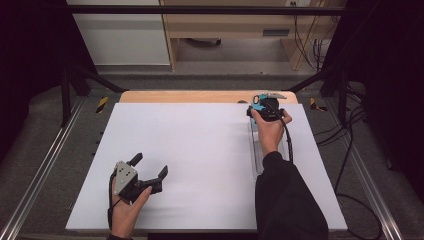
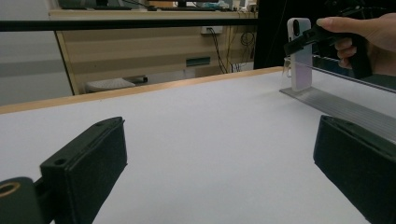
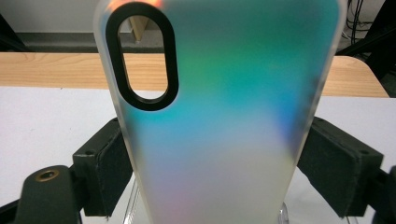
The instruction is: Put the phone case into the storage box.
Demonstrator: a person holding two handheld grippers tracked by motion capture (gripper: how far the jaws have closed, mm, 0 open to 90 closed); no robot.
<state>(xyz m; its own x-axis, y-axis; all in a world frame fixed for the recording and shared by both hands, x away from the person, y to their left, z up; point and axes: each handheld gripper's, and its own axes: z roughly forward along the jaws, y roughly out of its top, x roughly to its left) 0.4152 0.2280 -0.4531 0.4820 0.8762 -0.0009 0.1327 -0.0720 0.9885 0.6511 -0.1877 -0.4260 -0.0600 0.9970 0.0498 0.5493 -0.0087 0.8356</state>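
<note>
White worktop (image 1: 200, 150) on grey floor (image 1: 50, 145); black frame bar (image 1: 200, 9) overhead; wooden desk (image 1: 225, 25) behind, cables (image 1: 312, 47) dangling beside.

Black two-jaw tools (image 1: 150, 172), grey three-cornered top plates, black trailing cables, brass-ringed screw holes, one black sleeve (image 1: 285, 200).

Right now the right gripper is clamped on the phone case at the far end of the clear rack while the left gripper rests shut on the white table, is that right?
Not quite: the left gripper rests open, jaws wide apart with nothing between them, as the left gripper view shows. The right gripper is indeed clamped on the phone case at the rack's far end.
</note>
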